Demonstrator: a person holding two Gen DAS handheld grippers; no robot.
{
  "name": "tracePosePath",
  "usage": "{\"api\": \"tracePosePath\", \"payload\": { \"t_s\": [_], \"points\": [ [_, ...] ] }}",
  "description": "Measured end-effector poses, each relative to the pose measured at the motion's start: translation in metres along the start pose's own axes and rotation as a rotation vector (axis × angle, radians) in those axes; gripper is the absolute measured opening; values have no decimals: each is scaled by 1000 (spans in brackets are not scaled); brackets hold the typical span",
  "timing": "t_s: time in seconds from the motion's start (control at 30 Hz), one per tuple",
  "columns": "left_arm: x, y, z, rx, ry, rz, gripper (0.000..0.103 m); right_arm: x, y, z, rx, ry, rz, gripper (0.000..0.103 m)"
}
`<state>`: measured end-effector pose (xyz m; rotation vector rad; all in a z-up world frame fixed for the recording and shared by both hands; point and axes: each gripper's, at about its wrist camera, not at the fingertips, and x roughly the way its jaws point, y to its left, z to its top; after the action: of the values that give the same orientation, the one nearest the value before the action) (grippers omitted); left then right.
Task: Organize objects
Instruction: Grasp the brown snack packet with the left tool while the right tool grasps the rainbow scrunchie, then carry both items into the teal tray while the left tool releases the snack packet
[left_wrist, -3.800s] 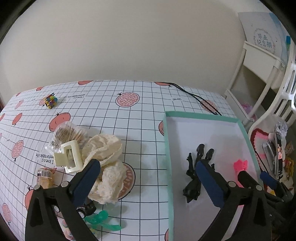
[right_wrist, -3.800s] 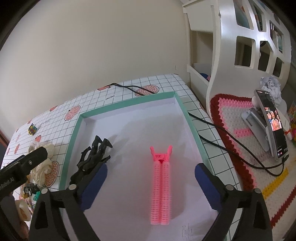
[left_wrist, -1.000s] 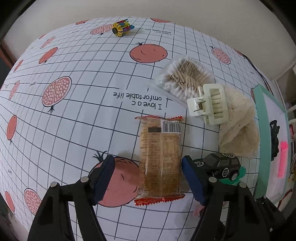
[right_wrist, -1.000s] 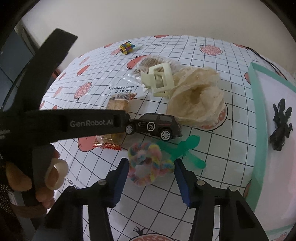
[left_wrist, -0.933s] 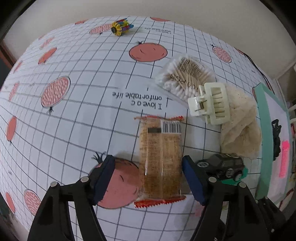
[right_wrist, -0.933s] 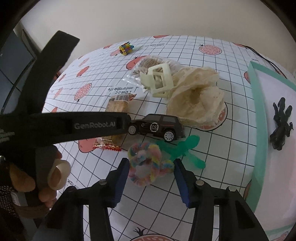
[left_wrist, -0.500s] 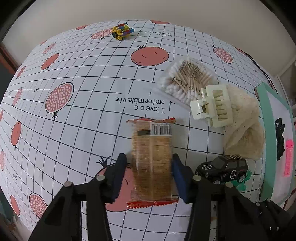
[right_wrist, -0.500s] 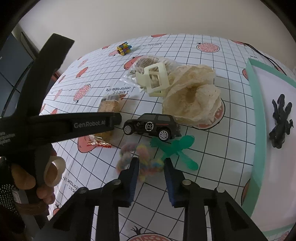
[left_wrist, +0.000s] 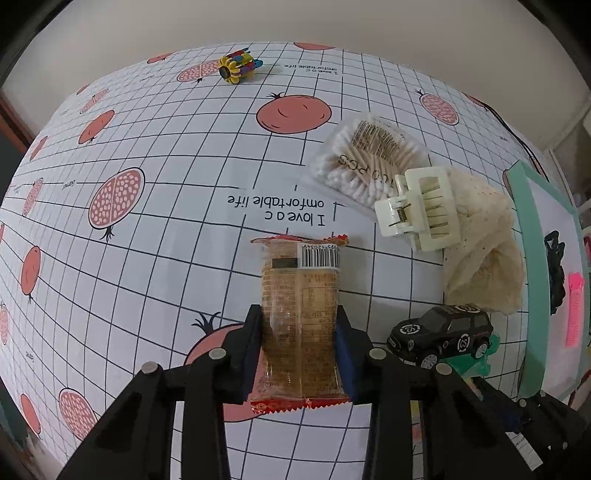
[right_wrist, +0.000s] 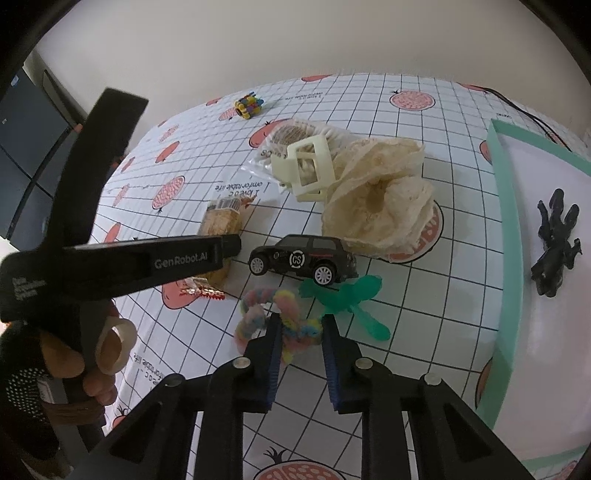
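A: Start at nine o'clock in the right wrist view. What is your left claw (left_wrist: 300, 343) doing?

B: Its two pads press the long sides of the cracker pack (left_wrist: 300, 314), which lies flat on the table (left_wrist: 155, 177) with the barcode end toward twelve. In the right wrist view your hand (right_wrist: 74, 354) grips that tool at eight o'clock.

A: And toward the middle?

B: The colourful block toy (left_wrist: 238, 68) sits alone at twelve, well apart from the rest. The swab bag (left_wrist: 365, 162) lies at one o'clock of the pack, with the cream clip (left_wrist: 421, 206) resting partly on it and on the lace cloth (left_wrist: 484, 254).

A: Your right claw (right_wrist: 300, 350)?

B: Its jaws stand narrowly apart around the rainbow scrunchie (right_wrist: 277, 321), pinching the near loop; whether both pads truly bite I cannot tell. Just past it at twelve stands the black car (right_wrist: 301, 260), and the green clip (right_wrist: 347, 299) lies at one o'clock, touching the car's rear wheel.

A: Far right?

B: The tray (right_wrist: 506, 229) at three o'clock holds a black clip (right_wrist: 554, 247); the left wrist view shows a pink clip (left_wrist: 574, 310) in it too.
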<state>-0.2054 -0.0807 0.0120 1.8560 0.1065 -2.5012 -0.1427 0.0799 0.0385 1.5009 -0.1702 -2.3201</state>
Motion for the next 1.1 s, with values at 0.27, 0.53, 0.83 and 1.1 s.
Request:
{"api": "tracePosePath", "payload": {
  "t_s": [0.27,0.53,0.83,1.1],
  "points": [
    [-4,10,5,-12,0,12,38,-10,-1,3,3,-37,13,22],
    [-28,-13,-27,-14,-30,27,38,-20,-5,5,19,-74,15,22],
    [-33,-17,-15,-6,-56,35,38,-34,-15,8,46,-120,9,22],
    [-47,-20,-11,-15,-113,53,38,-61,-44,14,111,-207,-46,22]
  ]
}}
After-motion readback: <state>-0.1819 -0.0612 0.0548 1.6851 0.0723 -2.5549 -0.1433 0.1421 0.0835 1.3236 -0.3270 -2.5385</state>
